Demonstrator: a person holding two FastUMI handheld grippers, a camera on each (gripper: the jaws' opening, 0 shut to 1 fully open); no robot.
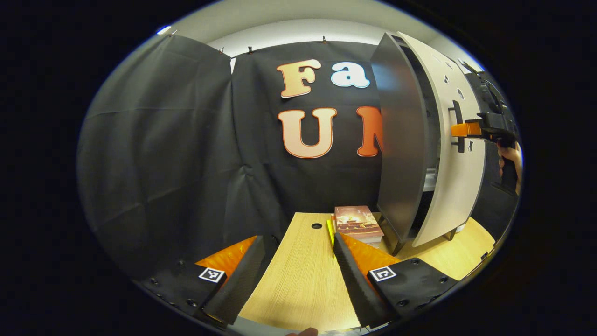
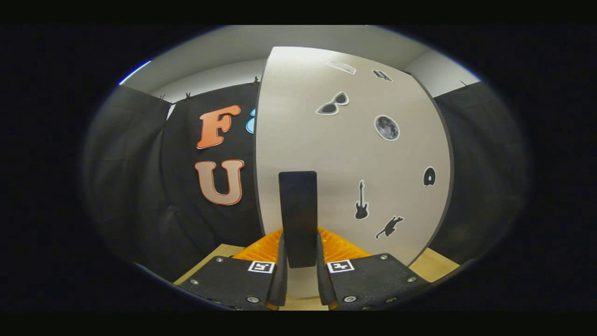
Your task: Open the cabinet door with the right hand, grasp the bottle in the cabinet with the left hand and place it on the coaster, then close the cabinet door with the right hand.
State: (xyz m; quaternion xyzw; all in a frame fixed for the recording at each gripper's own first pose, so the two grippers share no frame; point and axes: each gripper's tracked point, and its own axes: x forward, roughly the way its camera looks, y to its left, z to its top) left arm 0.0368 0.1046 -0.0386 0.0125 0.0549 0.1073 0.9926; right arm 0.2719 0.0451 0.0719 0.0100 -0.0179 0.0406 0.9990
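Note:
The cabinet (image 1: 401,140) stands at the right of the wooden table (image 1: 298,280), its dark side wall facing me. Its pale door (image 1: 459,154) is swung partly open, and the gap reveals a strip of a shelf inside. The right gripper (image 1: 466,129), held by a hand (image 1: 510,158), sits at the door's black handle (image 1: 458,126). In the right gripper view the door (image 2: 326,154) carries stickers, and my right gripper (image 2: 298,252) is shut on the upright handle (image 2: 298,214). My left gripper (image 1: 297,239) hovers open over the table with nothing between its fingers.
A small stack of books (image 1: 357,223) lies on the table just left of the cabinet's foot. A round cable hole (image 1: 316,226) sits near the table's far edge. Black cloth walls close the booth behind and to the left.

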